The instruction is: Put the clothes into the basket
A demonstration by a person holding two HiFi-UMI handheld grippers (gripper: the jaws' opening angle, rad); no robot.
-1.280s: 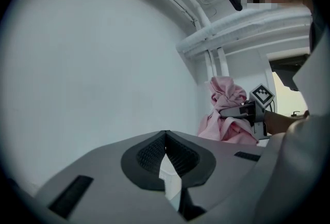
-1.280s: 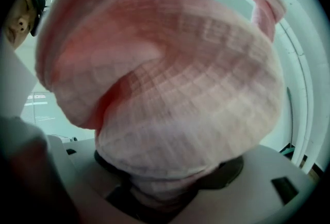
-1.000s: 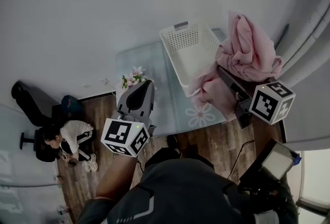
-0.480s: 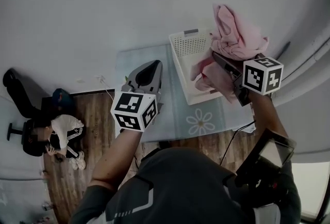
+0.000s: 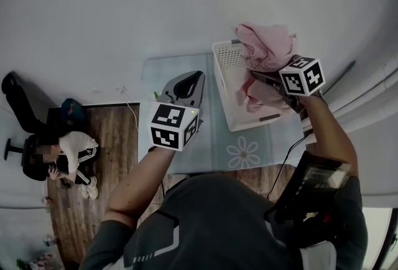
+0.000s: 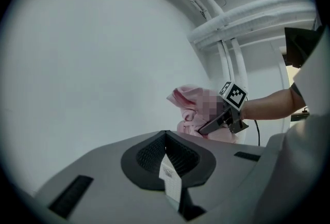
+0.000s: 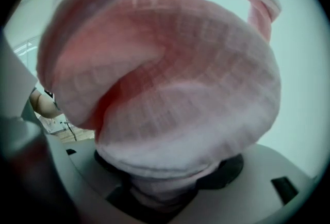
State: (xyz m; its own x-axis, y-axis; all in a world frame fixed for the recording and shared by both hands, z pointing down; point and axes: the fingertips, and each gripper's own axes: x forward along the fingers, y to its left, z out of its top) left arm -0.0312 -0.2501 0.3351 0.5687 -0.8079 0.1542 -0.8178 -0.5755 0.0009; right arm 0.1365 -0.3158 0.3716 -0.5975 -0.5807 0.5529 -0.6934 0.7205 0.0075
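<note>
As our right hand-held gripper (image 5: 258, 78) clamps the crumpled pink waffle-knit cloth (image 5: 264, 45), we hold it just above the white perforated plastic basket (image 5: 227, 63) standing on the pale blue daisy-print mat (image 5: 211, 144). Our left hand-held gripper (image 5: 196, 76) hovers beside the basket, jaws together, empty.

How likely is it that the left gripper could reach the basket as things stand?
Probably yes: the left gripper hangs beside the basket with nothing between them, though the right gripper's pink garment overhangs it.
</note>
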